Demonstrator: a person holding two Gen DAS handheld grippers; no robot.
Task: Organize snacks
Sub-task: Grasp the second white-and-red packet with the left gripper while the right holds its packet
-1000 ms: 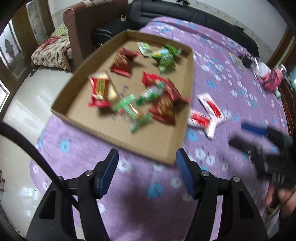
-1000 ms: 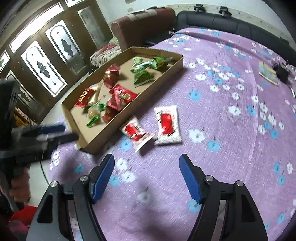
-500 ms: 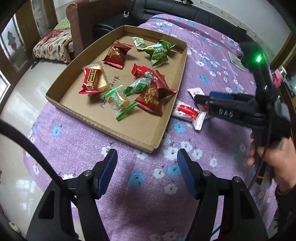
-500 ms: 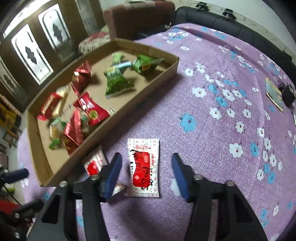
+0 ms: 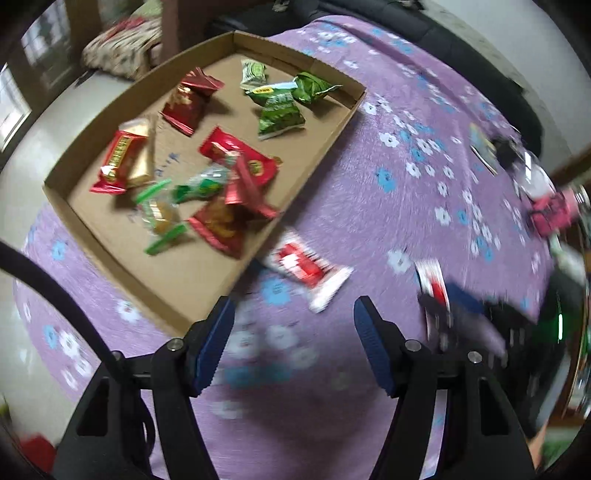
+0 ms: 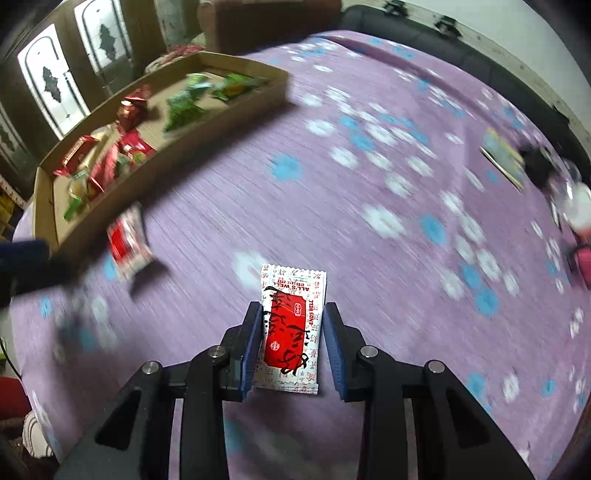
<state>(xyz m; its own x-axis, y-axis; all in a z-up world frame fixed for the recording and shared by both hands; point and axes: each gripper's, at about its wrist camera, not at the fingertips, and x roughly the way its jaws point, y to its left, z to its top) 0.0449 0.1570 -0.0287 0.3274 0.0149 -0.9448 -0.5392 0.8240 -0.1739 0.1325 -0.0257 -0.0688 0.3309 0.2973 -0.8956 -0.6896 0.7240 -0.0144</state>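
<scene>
A cardboard tray point(image 5: 199, 269) on the purple flowered cloth holds several red and green snack packs. My right gripper point(image 6: 292, 321) has a red and white packet point(image 6: 291, 288) between its blue pads; the jaws are closing and both pads touch its long edges. In the left wrist view that gripper point(image 5: 436, 299) and its packet are a blur at the right. A second red and white packet point(image 5: 303, 266) lies on the cloth beside the tray's near corner. My left gripper point(image 5: 294, 314) hangs open just short of it, with nothing between its fingers.
A dark sofa point(image 6: 424, 33) and a brown armchair point(image 6: 258, 22) stand behind the cloth. A card point(image 6: 504, 158), a black object point(image 6: 539, 166) and a pink item point(image 5: 554, 214) lie at the far right. The cloth's edge drops to a pale floor point(image 5: 22, 177) at the left.
The right gripper came down over the flat red and white packet and narrowed onto it. The left gripper shifted sideways and rolled, so the other packet now lies ahead of its fingers.
</scene>
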